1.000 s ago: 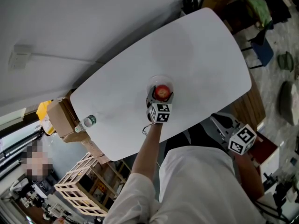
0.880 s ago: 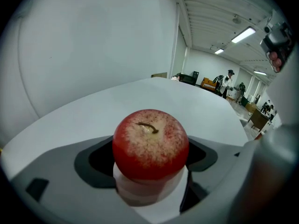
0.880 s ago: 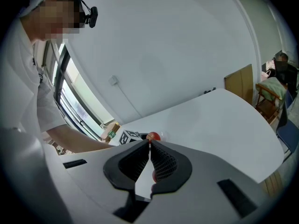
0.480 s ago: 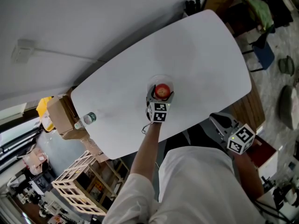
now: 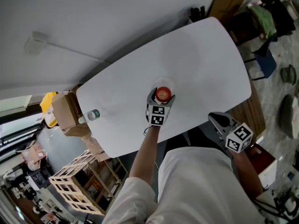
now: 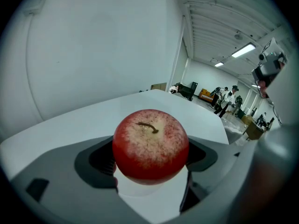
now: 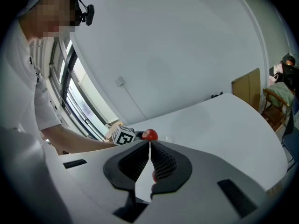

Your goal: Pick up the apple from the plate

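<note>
A red apple [image 5: 163, 94] sits between the jaws of my left gripper [image 5: 161, 97], which is shut on it. It is over a clear plate [image 5: 161, 84] near the middle of the white table [image 5: 205, 64]. In the left gripper view the apple [image 6: 150, 144] fills the centre, stem up, with the dark pads [image 6: 96, 160] pressed against both its sides. Whether it touches the plate is hidden. My right gripper [image 5: 213, 117] hangs off the table's near edge, shut and empty. Its view shows the apple [image 7: 150, 135] far off.
A water bottle [image 5: 93, 114] stands at the table's left end, beside a cardboard box [image 5: 65, 111]. A wooden crate [image 5: 77, 181] sits on the floor below it. Chairs and clutter stand beyond the table's right end. A wall runs along the far side.
The head view has shifted slightly. The left gripper stays shut on the apple over the plate, and the right gripper has drifted a little to the left.
</note>
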`<state>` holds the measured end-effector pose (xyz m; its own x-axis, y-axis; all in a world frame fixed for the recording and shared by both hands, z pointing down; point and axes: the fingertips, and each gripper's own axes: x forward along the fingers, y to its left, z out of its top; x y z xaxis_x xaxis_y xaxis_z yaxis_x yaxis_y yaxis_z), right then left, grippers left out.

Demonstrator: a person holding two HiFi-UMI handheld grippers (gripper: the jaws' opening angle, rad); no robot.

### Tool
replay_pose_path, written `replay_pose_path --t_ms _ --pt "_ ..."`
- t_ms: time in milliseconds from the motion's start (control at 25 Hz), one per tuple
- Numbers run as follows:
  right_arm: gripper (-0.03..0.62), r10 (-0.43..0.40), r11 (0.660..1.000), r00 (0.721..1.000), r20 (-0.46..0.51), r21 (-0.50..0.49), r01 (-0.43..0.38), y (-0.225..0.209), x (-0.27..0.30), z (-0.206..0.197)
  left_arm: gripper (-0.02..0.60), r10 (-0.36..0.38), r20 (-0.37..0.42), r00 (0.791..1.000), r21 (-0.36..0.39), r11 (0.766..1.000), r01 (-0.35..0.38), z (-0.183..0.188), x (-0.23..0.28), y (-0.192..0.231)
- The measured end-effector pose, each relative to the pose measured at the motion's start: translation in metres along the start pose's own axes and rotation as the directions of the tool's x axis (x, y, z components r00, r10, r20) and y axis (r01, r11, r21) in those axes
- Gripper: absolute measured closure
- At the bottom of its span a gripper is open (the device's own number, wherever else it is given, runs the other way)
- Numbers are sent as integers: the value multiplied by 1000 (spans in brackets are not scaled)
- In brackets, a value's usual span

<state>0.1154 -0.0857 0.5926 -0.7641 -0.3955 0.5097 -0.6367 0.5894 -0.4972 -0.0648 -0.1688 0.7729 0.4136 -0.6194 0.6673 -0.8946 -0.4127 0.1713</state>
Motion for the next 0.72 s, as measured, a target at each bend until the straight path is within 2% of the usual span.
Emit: replay_pose_path --t_ms 440,600,720 --pt "554 58 997 998 27 -48 -57 7 1 16 164 5 97 995 -33 999 -2 52 -68 -8" --pt "554 83 995 996 40 -61 -80 10 -2 22 164 -26 112 993 -112 993 38 64 -93 -16" --pt "554 97 994 994 48 -57 -94 11 -2 26 164 -25 152 988 -167 985 51 75 -114 -16"
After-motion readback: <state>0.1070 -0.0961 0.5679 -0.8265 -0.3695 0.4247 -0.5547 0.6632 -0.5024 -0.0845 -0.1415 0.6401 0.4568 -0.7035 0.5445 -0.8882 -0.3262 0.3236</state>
